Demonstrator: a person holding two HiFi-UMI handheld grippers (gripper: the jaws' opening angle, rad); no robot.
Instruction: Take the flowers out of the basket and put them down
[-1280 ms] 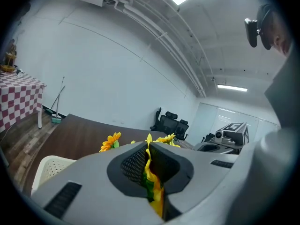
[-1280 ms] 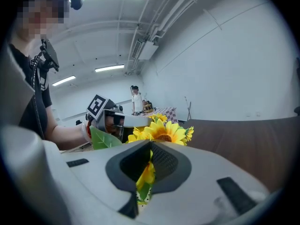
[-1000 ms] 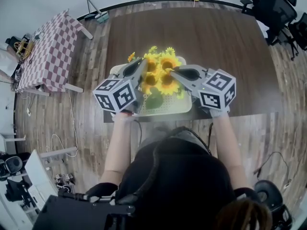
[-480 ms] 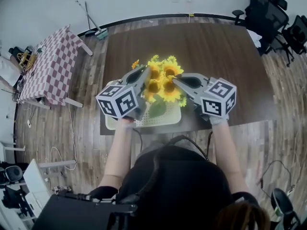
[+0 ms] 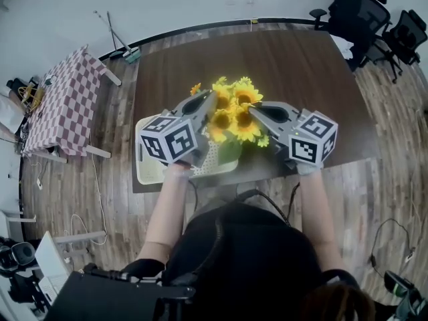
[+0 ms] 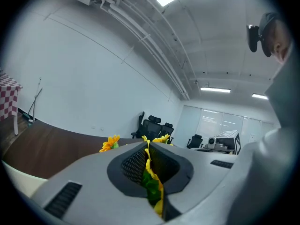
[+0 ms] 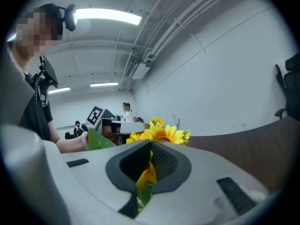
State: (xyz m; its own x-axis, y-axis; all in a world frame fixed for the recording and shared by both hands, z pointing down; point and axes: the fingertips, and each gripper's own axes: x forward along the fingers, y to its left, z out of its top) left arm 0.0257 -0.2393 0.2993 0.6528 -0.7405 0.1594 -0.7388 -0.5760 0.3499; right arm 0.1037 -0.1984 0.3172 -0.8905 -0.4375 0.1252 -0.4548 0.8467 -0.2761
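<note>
**Head view: flowers gripped from both sides above the basket's right end**

The flowers [image 5: 234,112], a bunch of yellow sunflowers, are seen at the middle of the dark wooden table [image 5: 301,65]. They are clamped between the left gripper [image 5: 210,100] on one side and the right gripper [image 5: 253,111] on the other. The two tips are pointed in toward each other, with the blooms spread between and above them.

The white basket [image 5: 148,169] lies on the table near its front left edge and is partly covered by the left gripper's marker cube [image 5: 170,140]. The bunch is held over the basket's right end, and a green leaf [image 5: 231,151] hangs down against the perforated wall. Whether the stems are fully clear of the basket cannot be told.

In the left gripper view, the left gripper [image 6: 149,172] is seen nearly closed, with yellow petals and green stuff of the flowers [image 6: 152,187] pinched between its dark pads [image 6: 133,165]. In the right gripper view, the right gripper [image 7: 146,170] is likewise nearly closed on the flowers [image 7: 159,132]. A petal and a green stem are trapped in the narrow gap, and one large bloom is seen just past the tips.

A checked table [image 5: 57,102] stands well apart at the left, and black chairs [image 5: 361,5] stand beyond the table's far right corner.
</note>
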